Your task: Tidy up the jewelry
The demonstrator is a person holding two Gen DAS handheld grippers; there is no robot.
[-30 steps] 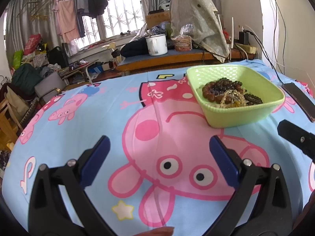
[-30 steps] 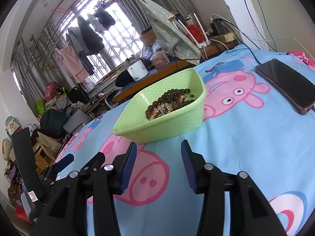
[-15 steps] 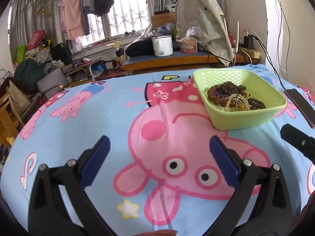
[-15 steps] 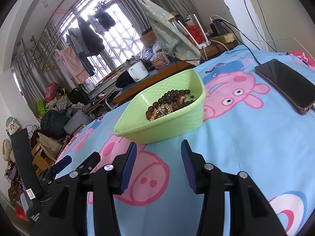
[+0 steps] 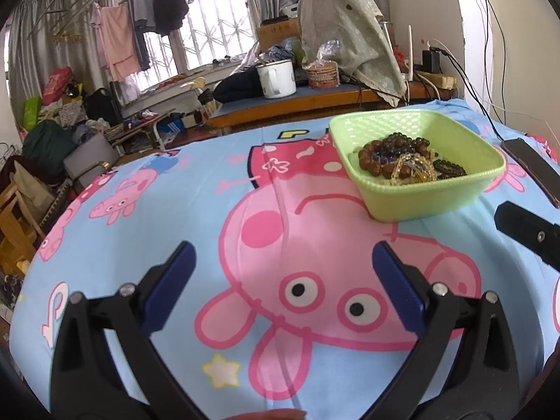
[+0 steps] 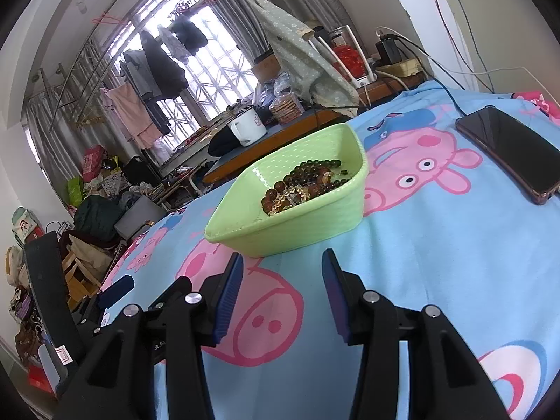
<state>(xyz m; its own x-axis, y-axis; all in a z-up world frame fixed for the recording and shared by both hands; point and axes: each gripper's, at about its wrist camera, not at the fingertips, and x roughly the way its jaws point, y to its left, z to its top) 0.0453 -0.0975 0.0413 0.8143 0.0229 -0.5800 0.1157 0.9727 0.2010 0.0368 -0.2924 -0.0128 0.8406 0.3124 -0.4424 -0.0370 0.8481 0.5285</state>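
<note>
A light green plastic basket [image 5: 434, 199] stands on the blue cartoon-pig cloth [image 5: 175, 203] and holds several bead bracelets [image 5: 402, 161], brown, dark green and clear yellow. My left gripper [image 5: 283, 259] is open and empty, low over the cloth, with the basket ahead to its right. In the right wrist view the basket [image 6: 297, 224] stands just beyond my right gripper [image 6: 281, 262], which is open and empty. The beads [image 6: 301, 185] lie inside the basket.
A dark phone [image 6: 511, 154] lies on the cloth right of the basket; it also shows in the left wrist view [image 5: 532, 171]. Cables [image 6: 451, 91] run to the wall behind. A desk with a white mug [image 5: 276, 78] stands past the cloth's far edge.
The left gripper has drawn back and tilted slightly, so the basket sits a little farther right. The right gripper has barely moved. Both stay open.
</note>
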